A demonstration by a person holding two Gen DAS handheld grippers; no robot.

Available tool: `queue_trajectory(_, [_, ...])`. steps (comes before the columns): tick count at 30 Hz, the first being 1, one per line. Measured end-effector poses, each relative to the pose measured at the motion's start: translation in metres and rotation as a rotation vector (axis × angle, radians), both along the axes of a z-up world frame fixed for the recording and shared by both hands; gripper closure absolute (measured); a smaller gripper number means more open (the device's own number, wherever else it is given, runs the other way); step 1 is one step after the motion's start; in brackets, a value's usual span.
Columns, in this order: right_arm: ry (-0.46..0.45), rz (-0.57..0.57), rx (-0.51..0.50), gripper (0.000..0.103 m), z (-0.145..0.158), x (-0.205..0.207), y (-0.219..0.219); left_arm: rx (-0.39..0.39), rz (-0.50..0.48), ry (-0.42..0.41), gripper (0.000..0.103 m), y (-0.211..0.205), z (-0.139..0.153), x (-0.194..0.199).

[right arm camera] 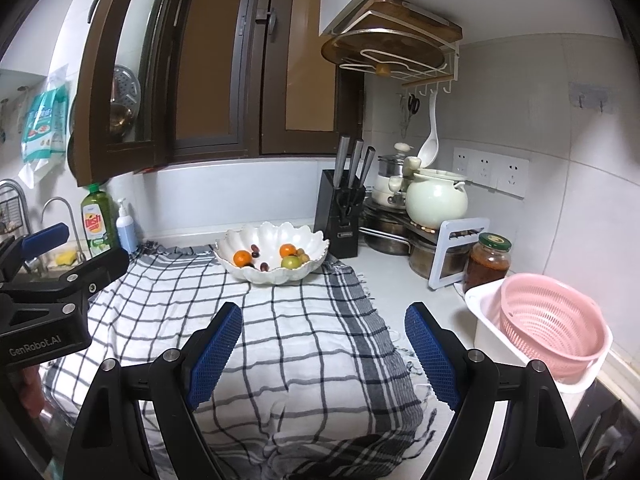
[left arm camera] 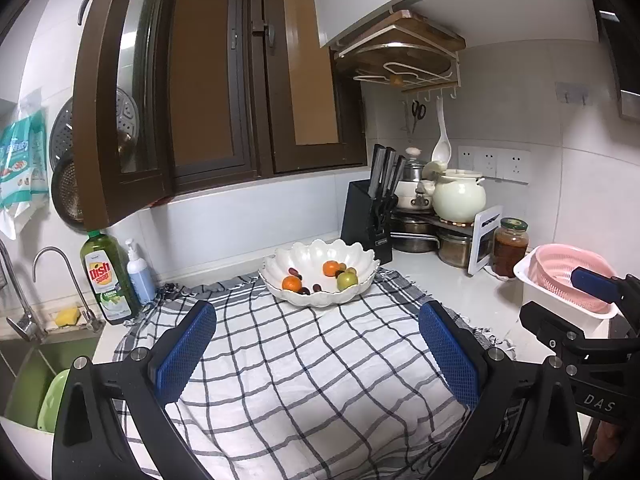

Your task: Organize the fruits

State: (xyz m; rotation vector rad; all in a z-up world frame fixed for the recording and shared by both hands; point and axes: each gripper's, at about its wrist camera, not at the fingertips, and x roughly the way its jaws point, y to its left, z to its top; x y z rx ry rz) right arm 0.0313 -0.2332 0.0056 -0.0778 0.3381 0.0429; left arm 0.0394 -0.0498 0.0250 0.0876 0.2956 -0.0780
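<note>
cloth (left arm camera: 304, 360) black-white check | bowl (left arm camera: 352, 256) white | oranges (left arm camera: 331, 268) orange | colander (right arm camera: 548, 320) pink

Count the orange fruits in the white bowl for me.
2. One orange sits at the front left of the white bowl; the other orange lies nearer the middle, behind the green fruit.

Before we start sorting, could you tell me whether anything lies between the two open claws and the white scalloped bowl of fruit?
Nothing visible does: only flat checked cloth lies between the left claw, the right claw and the white scalloped bowl.

Home kitchen: sink faucet (left arm camera: 60, 276), knife block (left arm camera: 366, 220), pots (left arm camera: 412, 234).
</note>
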Motion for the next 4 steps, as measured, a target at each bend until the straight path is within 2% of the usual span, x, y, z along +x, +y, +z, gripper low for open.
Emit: queue_trajectory(4, [0.001,-0.003,0.001,0.018,-0.0003,0.0006,-0.0011,0.001,-0.002,-0.001,0.0,-0.0044,0.0003,0.0005])
